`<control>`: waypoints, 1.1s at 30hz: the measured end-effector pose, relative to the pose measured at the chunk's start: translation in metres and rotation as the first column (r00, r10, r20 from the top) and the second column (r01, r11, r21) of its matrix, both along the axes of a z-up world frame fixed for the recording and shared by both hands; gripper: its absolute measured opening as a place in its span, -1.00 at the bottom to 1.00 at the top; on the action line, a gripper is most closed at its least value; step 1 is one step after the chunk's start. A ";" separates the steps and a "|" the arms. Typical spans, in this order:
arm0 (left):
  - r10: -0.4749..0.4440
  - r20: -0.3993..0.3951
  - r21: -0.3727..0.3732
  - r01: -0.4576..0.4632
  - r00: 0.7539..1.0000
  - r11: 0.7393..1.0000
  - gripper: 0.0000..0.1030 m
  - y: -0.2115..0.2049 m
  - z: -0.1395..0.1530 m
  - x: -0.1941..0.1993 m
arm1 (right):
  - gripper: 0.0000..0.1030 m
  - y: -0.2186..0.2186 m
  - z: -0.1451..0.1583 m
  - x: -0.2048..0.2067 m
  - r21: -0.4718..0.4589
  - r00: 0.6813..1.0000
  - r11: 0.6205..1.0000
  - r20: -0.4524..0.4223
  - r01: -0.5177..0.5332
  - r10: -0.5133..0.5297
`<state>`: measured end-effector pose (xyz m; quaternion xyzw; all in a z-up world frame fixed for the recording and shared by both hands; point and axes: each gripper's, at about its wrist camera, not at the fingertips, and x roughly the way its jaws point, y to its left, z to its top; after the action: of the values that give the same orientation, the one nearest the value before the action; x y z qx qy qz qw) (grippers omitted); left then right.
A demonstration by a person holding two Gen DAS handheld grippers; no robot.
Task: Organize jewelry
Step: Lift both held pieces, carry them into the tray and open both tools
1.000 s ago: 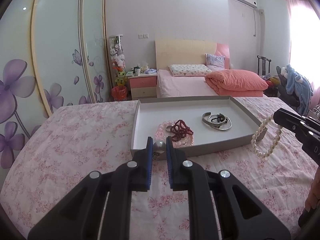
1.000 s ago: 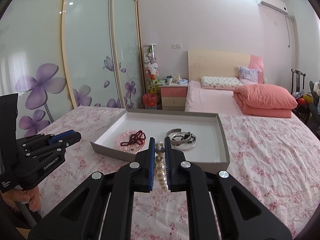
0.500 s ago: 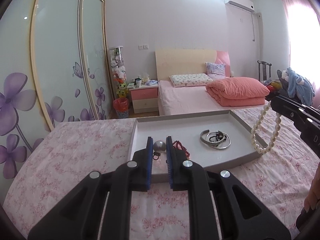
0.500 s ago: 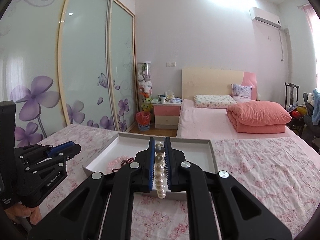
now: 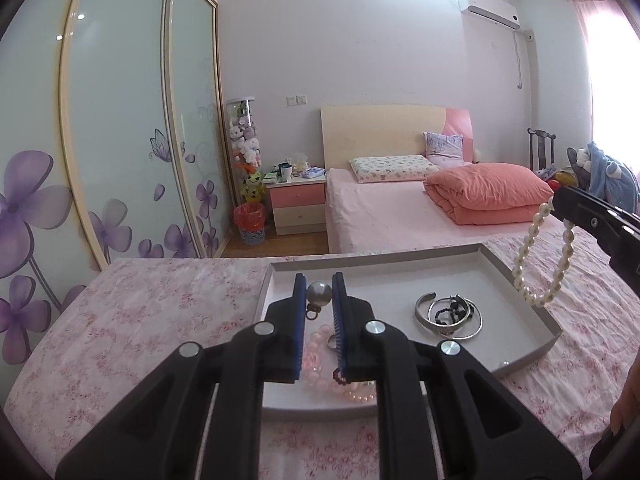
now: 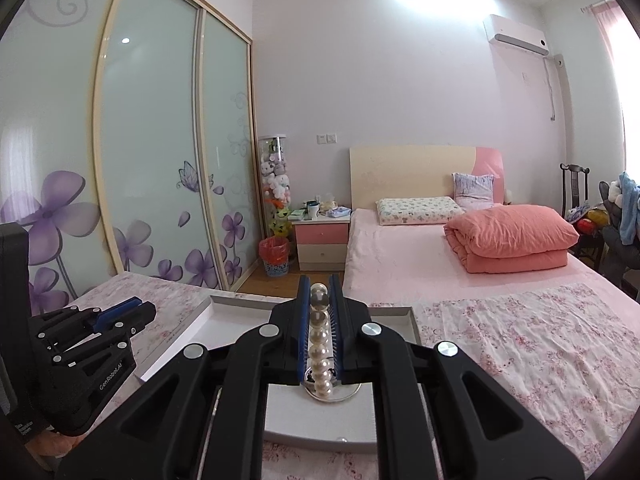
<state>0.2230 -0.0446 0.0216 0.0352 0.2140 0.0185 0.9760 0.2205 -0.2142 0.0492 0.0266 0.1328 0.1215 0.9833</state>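
My left gripper (image 5: pixel 319 289) is shut on a grey pearl bead (image 5: pixel 319 293) with a small metal ring under it, held above the near left part of the white tray (image 5: pixel 532 354). In the tray lie a pink bead bracelet (image 5: pixel 320 354), a dark red bead strand, partly hidden by my fingers, and silver bangles (image 5: pixel 448 314). My right gripper (image 6: pixel 319 300) is shut on a white pearl bracelet (image 6: pixel 320 344). In the left wrist view that pearl bracelet (image 5: pixel 540 264) hangs as a loop from the right gripper (image 5: pixel 558 202) over the tray's right edge.
The tray (image 6: pixel 200 320) rests on a pink floral bedspread (image 5: pixel 140 320). Beyond it stand a second bed with an orange quilt (image 5: pixel 488 196), a bedside table (image 5: pixel 298 204), an orange bin (image 5: pixel 250 224) and sliding wardrobe doors (image 5: pixel 120 140). A hand (image 5: pixel 626 396) shows at the right edge.
Both grippers have advanced over the tray and risen a little, each keeping its piece. The pearl loop now hangs above the tray's right edge instead of beside it.
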 end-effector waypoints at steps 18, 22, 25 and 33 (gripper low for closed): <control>-0.051 -0.095 -0.012 0.050 0.994 0.999 -0.73 -0.011 -0.039 0.060 | -0.80 0.012 -0.036 0.057 -0.009 0.992 1.000 -0.122 -0.016 0.015; -0.062 -0.111 -0.018 0.060 0.992 0.998 -0.73 -0.014 -0.045 0.065 | -0.79 0.012 -0.039 0.059 -0.006 0.991 1.000 -0.135 -0.014 0.013; -0.076 -0.129 -0.040 0.072 0.989 0.997 -0.63 -0.013 -0.048 0.069 | -0.78 0.011 -0.042 0.064 0.007 0.987 1.000 -0.162 -0.014 0.015; -0.055 -0.120 -0.083 0.045 0.991 0.996 -0.30 0.007 -0.039 0.062 | -0.17 0.003 -0.037 0.059 0.019 0.988 1.000 -0.154 0.010 -0.007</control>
<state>0.2849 -0.0375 -0.0176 0.0025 0.2728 -0.0167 0.9619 0.2796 -0.2109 0.0118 0.0459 0.2071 0.1163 0.9703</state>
